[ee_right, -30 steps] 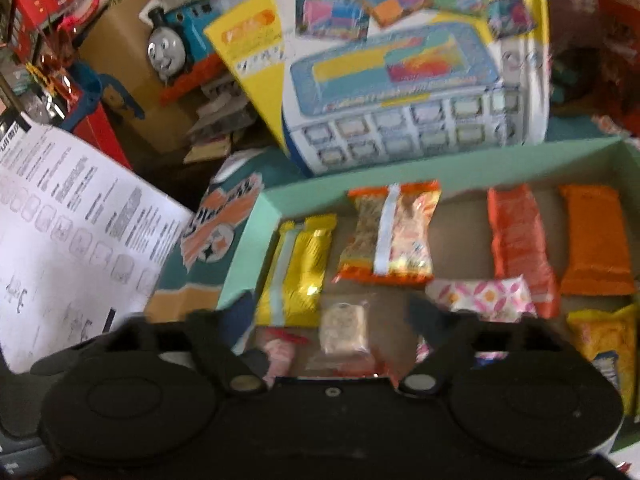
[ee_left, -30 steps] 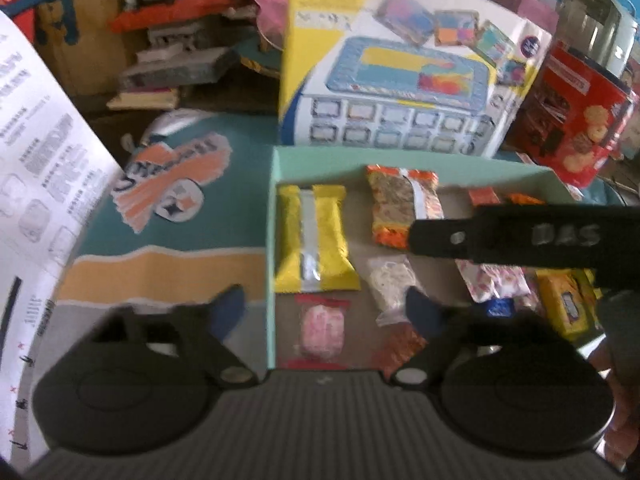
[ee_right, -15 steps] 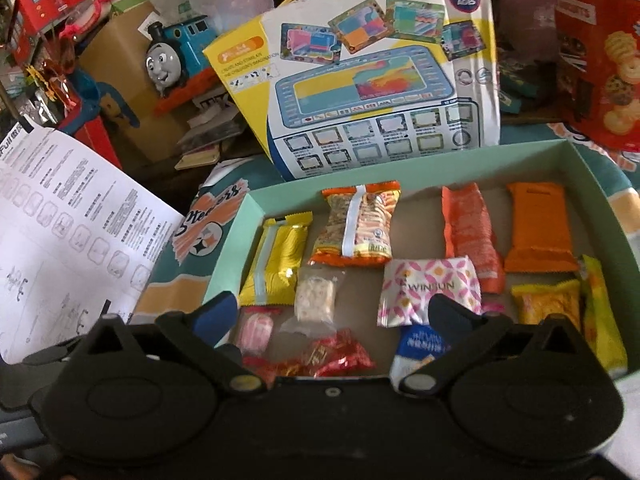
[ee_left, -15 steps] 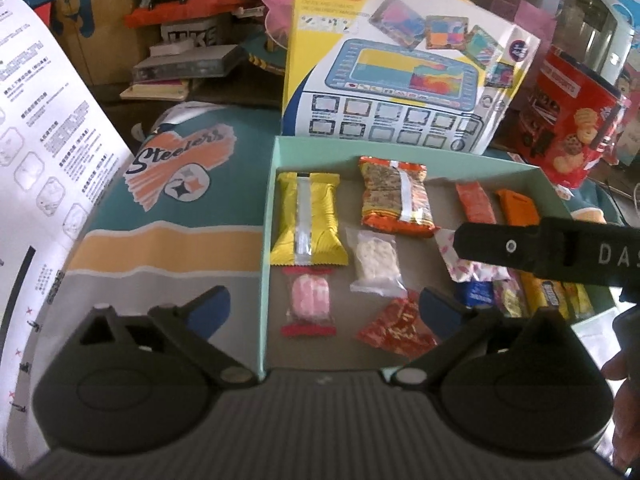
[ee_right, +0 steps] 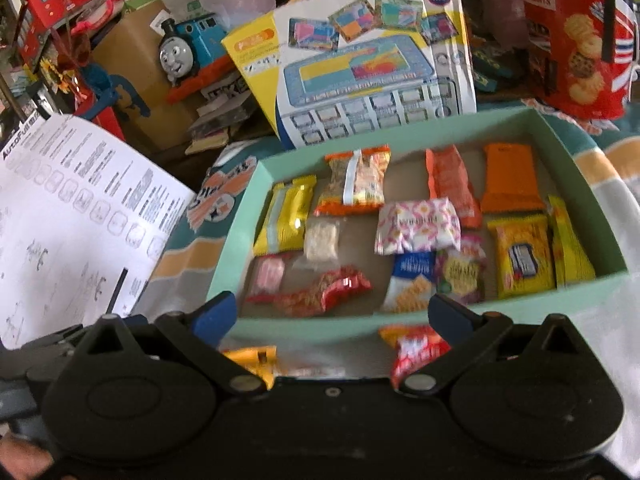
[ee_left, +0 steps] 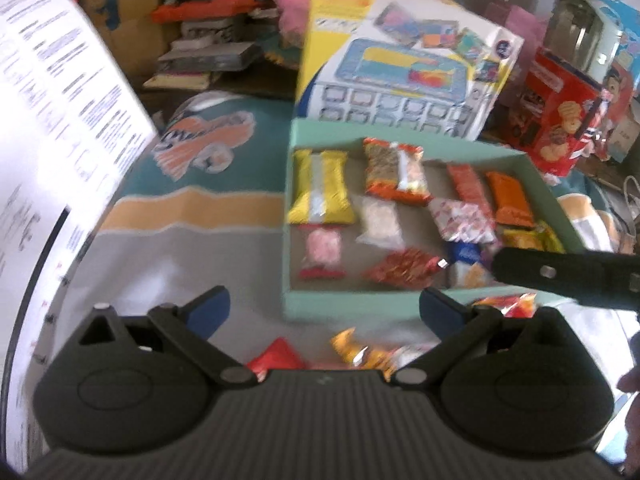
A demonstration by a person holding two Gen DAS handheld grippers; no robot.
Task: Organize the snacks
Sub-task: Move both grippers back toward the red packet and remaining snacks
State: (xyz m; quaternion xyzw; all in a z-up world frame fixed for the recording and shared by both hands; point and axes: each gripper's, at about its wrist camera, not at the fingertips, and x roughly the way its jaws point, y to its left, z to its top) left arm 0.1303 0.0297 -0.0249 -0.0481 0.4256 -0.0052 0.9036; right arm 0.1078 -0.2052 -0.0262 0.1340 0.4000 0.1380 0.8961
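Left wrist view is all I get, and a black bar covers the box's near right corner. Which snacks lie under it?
Observer: A yellow packet with a blue label lies flat near that corner of the box.
Operator: Anything between it and the right wall?
Observer: A second yellow packet, pressed along that wall.
Operator: Does the right gripper hold anything?
Observer: No. Its jaws stand open and grip nothing.
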